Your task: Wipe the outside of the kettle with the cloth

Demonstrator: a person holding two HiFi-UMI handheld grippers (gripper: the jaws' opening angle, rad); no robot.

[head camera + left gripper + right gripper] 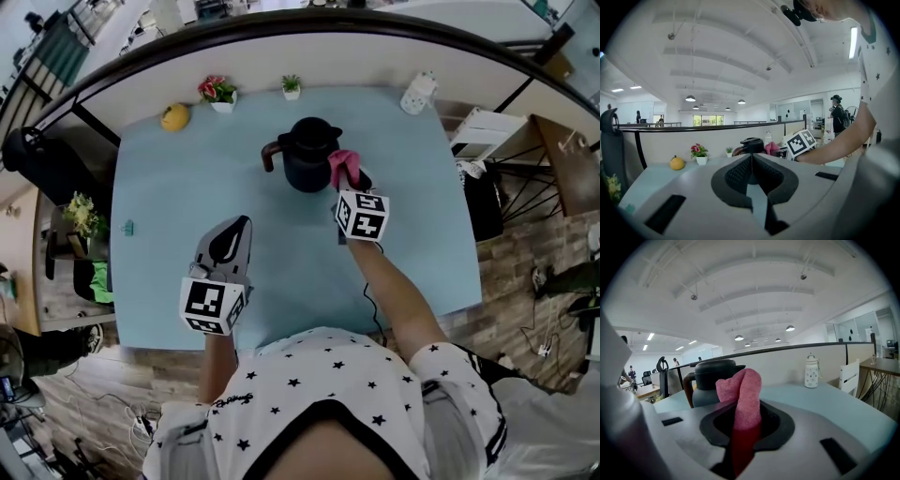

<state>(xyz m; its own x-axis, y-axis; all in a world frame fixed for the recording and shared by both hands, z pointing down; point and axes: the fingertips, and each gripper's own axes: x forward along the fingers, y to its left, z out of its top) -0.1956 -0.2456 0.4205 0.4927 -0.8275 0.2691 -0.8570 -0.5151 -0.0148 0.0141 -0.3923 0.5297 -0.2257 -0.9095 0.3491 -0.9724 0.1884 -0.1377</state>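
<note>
A dark kettle (307, 155) with a brown handle on its left stands upright at the middle back of the light blue table (169, 244). My right gripper (349, 178) is shut on a pink cloth (342, 166), which sits against the kettle's right side. In the right gripper view the pink cloth (743, 397) sticks up from the jaws, with the kettle (710, 380) just behind it to the left. My left gripper (234, 228) hovers over the table nearer me, left of the kettle, shut and empty. The kettle (751, 145) shows beyond its jaws in the left gripper view.
A yellow fruit (174, 117), a potted red flower (218, 92) and a small green plant (292, 86) line the table's back edge. A white patterned jar (418, 93) stands at the back right corner. A partition wall (309, 37) runs behind the table.
</note>
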